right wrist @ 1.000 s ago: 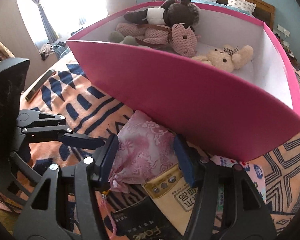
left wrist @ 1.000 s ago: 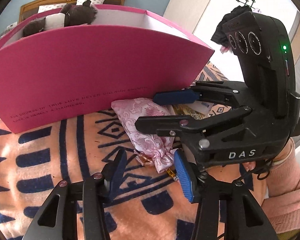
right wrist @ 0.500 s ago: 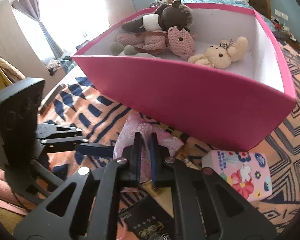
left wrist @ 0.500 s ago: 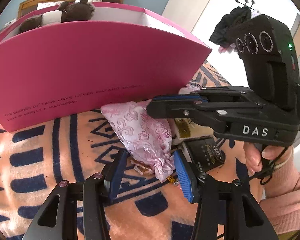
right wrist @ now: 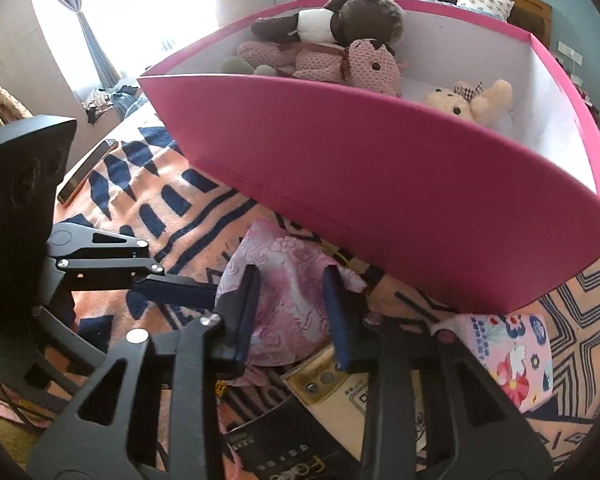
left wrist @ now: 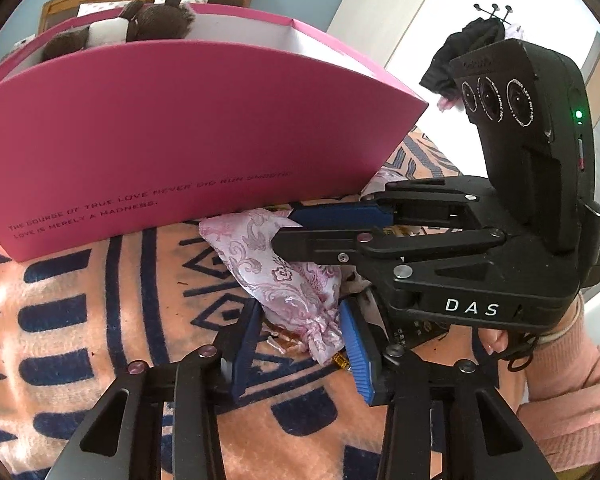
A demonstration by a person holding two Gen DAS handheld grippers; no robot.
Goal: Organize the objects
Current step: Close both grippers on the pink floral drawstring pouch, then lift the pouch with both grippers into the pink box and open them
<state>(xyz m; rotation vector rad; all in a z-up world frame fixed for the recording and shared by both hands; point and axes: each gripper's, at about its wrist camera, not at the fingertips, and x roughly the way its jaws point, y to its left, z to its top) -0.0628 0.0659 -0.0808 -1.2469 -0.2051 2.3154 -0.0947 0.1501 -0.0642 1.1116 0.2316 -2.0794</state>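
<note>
Right tool point(right wrist: 288, 316) has its blue-padded fingers apart on either side of the pink-and-white brocade drawstring pouch point(right wrist: 290, 300), with pouch fabric between the pads, though I can't tell if the pads are actually touching it. The left tool point(left wrist: 298, 344) is spread apart too, fingers straddling the gathered, tied end of that same pouch point(left wrist: 284, 276), which pokes down between them, so both tools are around the pouch from different sides and neither is clamped. In the left wrist view the right tool point(left wrist: 288, 228) comes in from the right, its blue pad at the upper edge of the pouch. The pouch lies on the orange blanket with navy geometric pattern point(left wrist: 80, 320), right up against the front wall of the big pink cardboard box point(left wrist: 180, 132), which has a line of small dark lettering printed low on that wall. Just beside the pouch there's a gold-and-cream packet point(right wrist: 340, 388), a black packet with gold lettering point(right wrist: 292, 452), and a pink flowery cartoon packet point(right wrist: 512, 352) near the box corner. Inside the box are a dark brown plush toy point(right wrist: 332, 20), a pink dotted plush bear point(right wrist: 340, 64) and a small cream plush bear point(right wrist: 468, 100). A phone-like slab point(right wrist: 88, 172) lies on the blanket off to the left.
</note>
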